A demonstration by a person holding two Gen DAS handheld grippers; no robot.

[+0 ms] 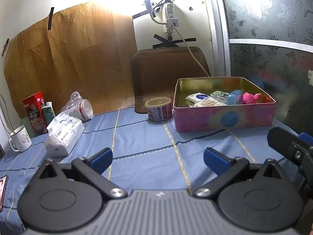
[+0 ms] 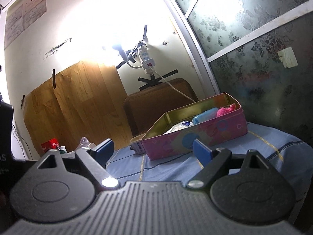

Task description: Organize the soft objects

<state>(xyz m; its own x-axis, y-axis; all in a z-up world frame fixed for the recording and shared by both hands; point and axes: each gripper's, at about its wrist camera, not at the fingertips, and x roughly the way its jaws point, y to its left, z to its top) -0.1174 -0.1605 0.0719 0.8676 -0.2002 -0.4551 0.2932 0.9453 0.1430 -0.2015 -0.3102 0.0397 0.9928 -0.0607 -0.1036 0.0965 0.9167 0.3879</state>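
A pink tin box [image 1: 225,117] stands on the blue tablecloth at the right, also in the right wrist view [image 2: 195,135]. Inside lie a pink soft toy [image 1: 250,98], a blue case [image 1: 233,97], a white tissue pack [image 1: 197,97], a cotton swab bag [image 1: 209,103] and a green packet [image 1: 219,94]. A white tissue pack [image 1: 64,135] lies on the cloth at the left. My left gripper [image 1: 158,157] is open and empty above the cloth, short of the box. My right gripper [image 2: 152,152] is open and empty, in front of the box; part of it shows at the left wrist view's right edge [image 1: 289,148].
A round tin can [image 1: 158,109] stands left of the box. A plastic-wrapped cup [image 1: 82,107], a red box [image 1: 35,111], a small green bottle [image 1: 48,112] and a white mug [image 1: 19,139] crowd the far left. A brown cushion [image 1: 168,72] leans on the wall. A phone [image 1: 3,188] lies at the left edge.
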